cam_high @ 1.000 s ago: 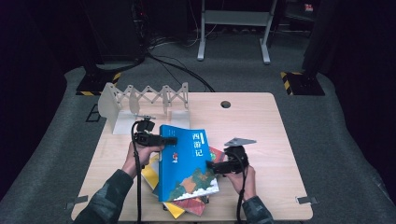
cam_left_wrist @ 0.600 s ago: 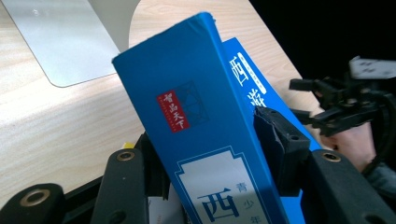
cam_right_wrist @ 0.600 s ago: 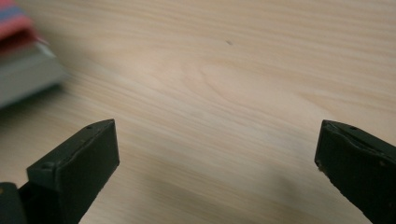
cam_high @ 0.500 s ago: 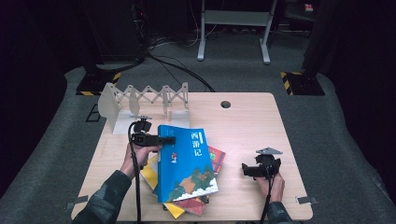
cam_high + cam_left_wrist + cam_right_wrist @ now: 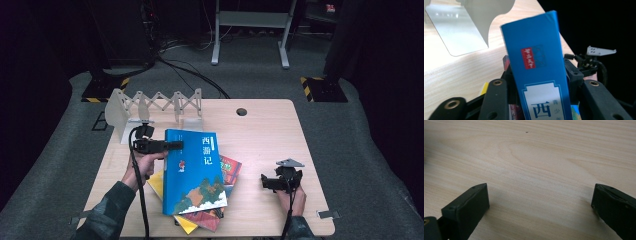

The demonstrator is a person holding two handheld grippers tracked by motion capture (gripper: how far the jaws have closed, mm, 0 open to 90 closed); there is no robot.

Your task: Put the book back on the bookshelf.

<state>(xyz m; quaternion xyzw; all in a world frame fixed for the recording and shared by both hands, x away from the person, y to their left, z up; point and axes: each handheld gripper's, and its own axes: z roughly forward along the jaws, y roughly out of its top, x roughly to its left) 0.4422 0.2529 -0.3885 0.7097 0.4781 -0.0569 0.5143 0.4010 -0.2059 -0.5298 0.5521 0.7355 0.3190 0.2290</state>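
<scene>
A thick blue book (image 5: 192,172) with white Chinese lettering lies tilted on top of a pile of books (image 5: 231,169). My left gripper (image 5: 177,145) reaches in from the left at the book's upper left corner. In the left gripper view the blue spine (image 5: 536,65) stands between the two black jaws. The jaws have just been closing on it, and the left gripper (image 5: 545,82) is shut on the book. At the right front of the table my right gripper (image 5: 263,183) rests low and apart from the pile. Its jaws (image 5: 540,200) stand wide open over bare wood.
A white folding book rack (image 5: 155,102) with a metal end plate (image 5: 461,32) stands at the table's back left. The wooden table (image 5: 270,135) has a cable hole (image 5: 242,111) near its far edge. Yellow and red books (image 5: 186,224) stick out under the blue one.
My right gripper has let go of the blue book's right side and moved right and down to the table. The left hand has lifted slightly, the book still in it.
</scene>
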